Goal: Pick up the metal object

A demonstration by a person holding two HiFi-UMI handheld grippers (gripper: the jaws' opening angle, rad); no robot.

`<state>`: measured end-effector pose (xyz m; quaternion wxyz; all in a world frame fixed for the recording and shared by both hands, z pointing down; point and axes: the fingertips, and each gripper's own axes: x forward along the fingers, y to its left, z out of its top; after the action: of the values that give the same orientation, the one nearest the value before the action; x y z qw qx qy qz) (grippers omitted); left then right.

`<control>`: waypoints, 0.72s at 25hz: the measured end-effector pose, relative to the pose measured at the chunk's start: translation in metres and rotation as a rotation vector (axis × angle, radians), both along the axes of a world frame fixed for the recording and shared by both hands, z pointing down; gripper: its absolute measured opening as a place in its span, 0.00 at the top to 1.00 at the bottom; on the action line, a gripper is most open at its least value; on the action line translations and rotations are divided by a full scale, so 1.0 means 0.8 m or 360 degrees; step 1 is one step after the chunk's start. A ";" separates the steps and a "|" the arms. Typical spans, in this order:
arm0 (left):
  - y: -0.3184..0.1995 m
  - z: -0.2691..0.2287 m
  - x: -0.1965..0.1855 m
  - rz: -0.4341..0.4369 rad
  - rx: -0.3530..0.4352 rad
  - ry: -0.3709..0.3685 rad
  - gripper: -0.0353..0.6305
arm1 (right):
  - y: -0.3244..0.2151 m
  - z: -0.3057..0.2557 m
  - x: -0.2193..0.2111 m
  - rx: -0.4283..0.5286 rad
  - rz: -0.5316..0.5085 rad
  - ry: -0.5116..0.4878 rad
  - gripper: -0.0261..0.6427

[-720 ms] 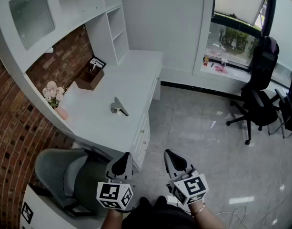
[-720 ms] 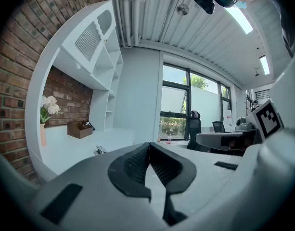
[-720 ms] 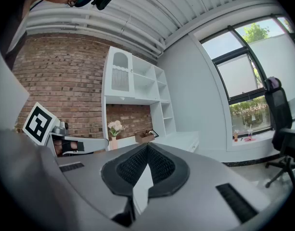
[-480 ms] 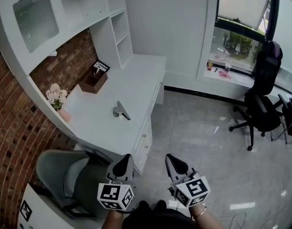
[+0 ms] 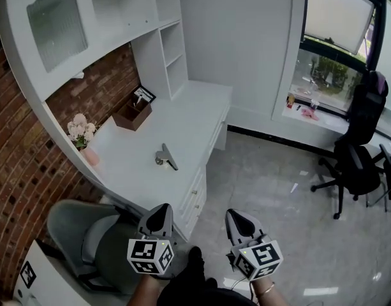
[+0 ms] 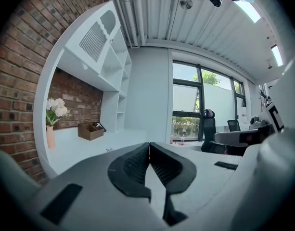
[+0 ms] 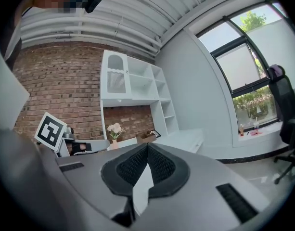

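Observation:
The metal object (image 5: 165,157), a grey angled piece with a round end, lies on the white desk (image 5: 182,116) near its front edge. My left gripper (image 5: 160,210) is held low at the bottom of the head view, well short of the desk and above the grey chair's edge. Its jaws are shut with nothing between them, as the left gripper view (image 6: 149,146) also shows. My right gripper (image 5: 234,217) hangs beside it over the floor. It is also shut and empty in the right gripper view (image 7: 147,147).
A grey chair (image 5: 87,241) stands at the desk's near end. On the desk are a brown box (image 5: 132,115) and a vase of flowers (image 5: 84,136) against the brick wall. White shelves (image 5: 169,50) rise at the back. A black office chair (image 5: 360,152) stands by the window.
The head view has shifted, so the desk and metal object now sit a little further right and lower. Both grippers stay shut, low and side by side.

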<state>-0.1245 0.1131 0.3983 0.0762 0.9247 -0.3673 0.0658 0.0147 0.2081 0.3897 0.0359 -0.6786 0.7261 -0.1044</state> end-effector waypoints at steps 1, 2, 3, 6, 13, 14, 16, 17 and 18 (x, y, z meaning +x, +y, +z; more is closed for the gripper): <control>-0.012 0.001 0.001 -0.0017 -0.0001 0.0000 0.93 | -0.008 0.000 0.004 0.0005 -0.0003 -0.0011 0.95; -0.024 0.002 0.002 -0.0031 -0.0003 0.0000 0.93 | -0.017 0.000 0.007 0.0005 -0.0003 -0.0020 0.95; -0.036 0.004 0.003 -0.0042 -0.0008 -0.0001 0.93 | -0.027 0.002 0.012 0.0001 -0.0002 -0.0027 0.95; -0.077 0.015 0.008 -0.0075 -0.0027 -0.0005 0.93 | -0.061 0.008 0.026 -0.0019 -0.0007 -0.0025 0.95; -0.177 0.044 0.020 -0.0143 -0.0085 -0.0049 0.93 | -0.161 0.018 0.061 -0.0053 -0.0022 -0.0040 0.95; -0.191 0.047 0.022 -0.0149 -0.0097 -0.0053 0.93 | -0.178 0.018 0.062 -0.0048 -0.0032 -0.0057 0.95; -0.219 0.053 0.026 -0.0164 -0.0121 -0.0059 0.93 | -0.208 0.019 0.065 -0.0061 -0.0049 -0.0064 0.95; -0.233 0.056 0.027 -0.0173 -0.0134 -0.0062 0.93 | -0.223 0.019 0.065 -0.0064 -0.0059 -0.0065 0.95; -0.247 0.059 0.028 -0.0179 -0.0149 -0.0063 0.93 | -0.238 0.018 0.064 -0.0054 -0.0071 -0.0075 0.95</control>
<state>-0.1022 -0.0845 0.4454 0.1157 0.8964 -0.4167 0.0968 0.0662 0.0174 0.4039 0.0391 -0.6600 0.7382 -0.1334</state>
